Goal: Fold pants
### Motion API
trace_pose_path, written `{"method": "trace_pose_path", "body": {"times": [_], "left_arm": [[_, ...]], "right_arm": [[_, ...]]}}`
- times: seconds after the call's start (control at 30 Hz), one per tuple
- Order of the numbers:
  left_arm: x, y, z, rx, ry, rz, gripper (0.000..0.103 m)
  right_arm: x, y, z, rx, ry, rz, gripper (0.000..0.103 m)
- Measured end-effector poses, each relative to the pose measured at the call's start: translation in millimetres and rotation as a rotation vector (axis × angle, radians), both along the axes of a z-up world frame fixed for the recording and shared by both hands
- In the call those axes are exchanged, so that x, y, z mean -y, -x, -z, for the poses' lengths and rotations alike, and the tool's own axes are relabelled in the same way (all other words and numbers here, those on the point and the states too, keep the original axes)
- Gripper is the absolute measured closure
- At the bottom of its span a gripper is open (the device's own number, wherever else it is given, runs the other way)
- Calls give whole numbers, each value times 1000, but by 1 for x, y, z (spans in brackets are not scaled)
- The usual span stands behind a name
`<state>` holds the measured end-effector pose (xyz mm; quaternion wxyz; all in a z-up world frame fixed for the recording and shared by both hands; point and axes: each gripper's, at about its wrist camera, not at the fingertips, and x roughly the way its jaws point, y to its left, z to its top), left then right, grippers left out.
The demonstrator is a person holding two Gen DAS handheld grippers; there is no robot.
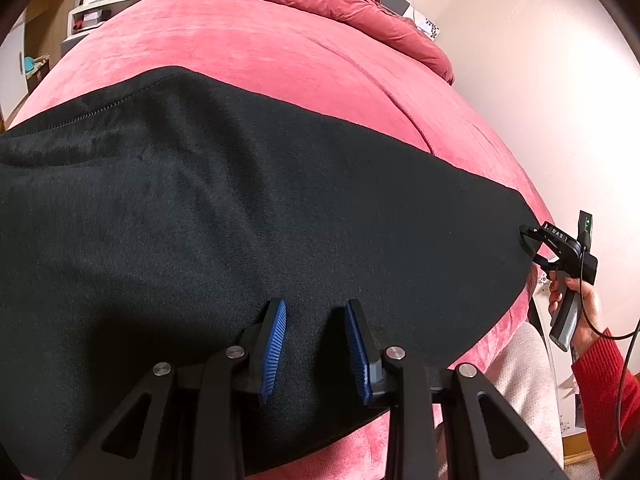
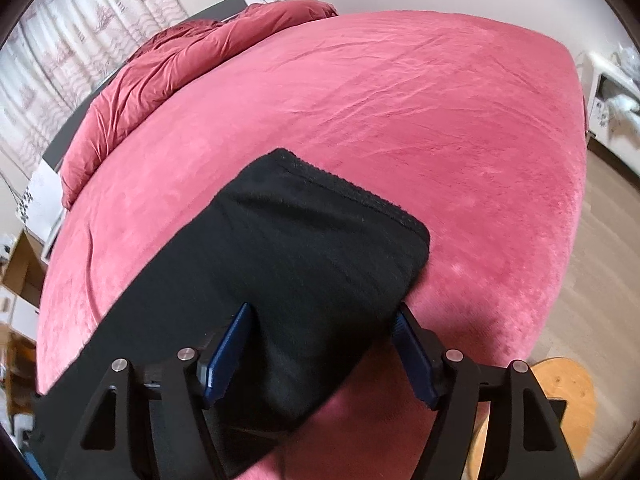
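Black pants (image 1: 240, 200) lie spread flat across the pink bed (image 1: 280, 52). My left gripper (image 1: 316, 340) hovers low over their near edge, its blue pads (image 1: 276, 344) a small gap apart with flat cloth showing between them. In the right wrist view the pants (image 2: 320, 240) end in a ribbed band (image 2: 352, 188). My right gripper (image 2: 320, 344) stands wide open astride that end, neither pad pressing the cloth. The left wrist view shows the right gripper (image 1: 532, 244) at the pants' right tip, held by a hand in a red sleeve (image 1: 604, 380).
A crumpled pink duvet (image 2: 160, 64) is heaped at the head of the bed (image 2: 400, 100). A round wooden stool (image 2: 568, 392) stands on the floor by the near bed corner. A cardboard box (image 2: 20, 272) sits at the left and white furniture (image 2: 612, 92) at the right.
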<state>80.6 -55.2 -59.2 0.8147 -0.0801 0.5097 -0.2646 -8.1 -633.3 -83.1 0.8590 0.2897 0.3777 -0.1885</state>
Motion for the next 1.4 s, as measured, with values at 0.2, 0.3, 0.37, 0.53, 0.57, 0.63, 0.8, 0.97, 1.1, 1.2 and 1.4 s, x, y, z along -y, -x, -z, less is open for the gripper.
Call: {"method": "trace_pose_path", "body": {"times": [0.2,0.3,0.37,0.53,0.57,0.63,0.8,0.97,1.1,1.2,1.4], "left_arm": [[5,5,2,17,-13,3,72],[7,6,2,17,-18,0,72],[8,6,2,16,-20,-1,72],[10,6,3,15,-24,-11,72],[11,6,2,16,-30,-11,72],[14,6,0,16,-45,-13,72],[22,10,-12,53,-106,-35,72],[19,13,-17,81,-139,-53,72],[7,13,-17,77,-111,-84,72],[-5,11,-17,78,-96,-108,72],[-33,15,-16,72,-63,-173,72]], "right_arm": [[13,6,7,104,-88,15,31],[23,12,11,183,-155,36,37],[29,15,15,235,-203,39,49],[36,19,27,284,-286,41,65],[33,18,26,281,-277,35,67],[28,16,20,270,-241,22,73],[13,14,-11,267,-175,19,75],[-7,16,-52,239,-94,15,75],[-28,19,-84,247,-39,-5,75],[-45,20,-103,245,-8,-13,75],[-87,26,-140,266,55,-46,75]]}}
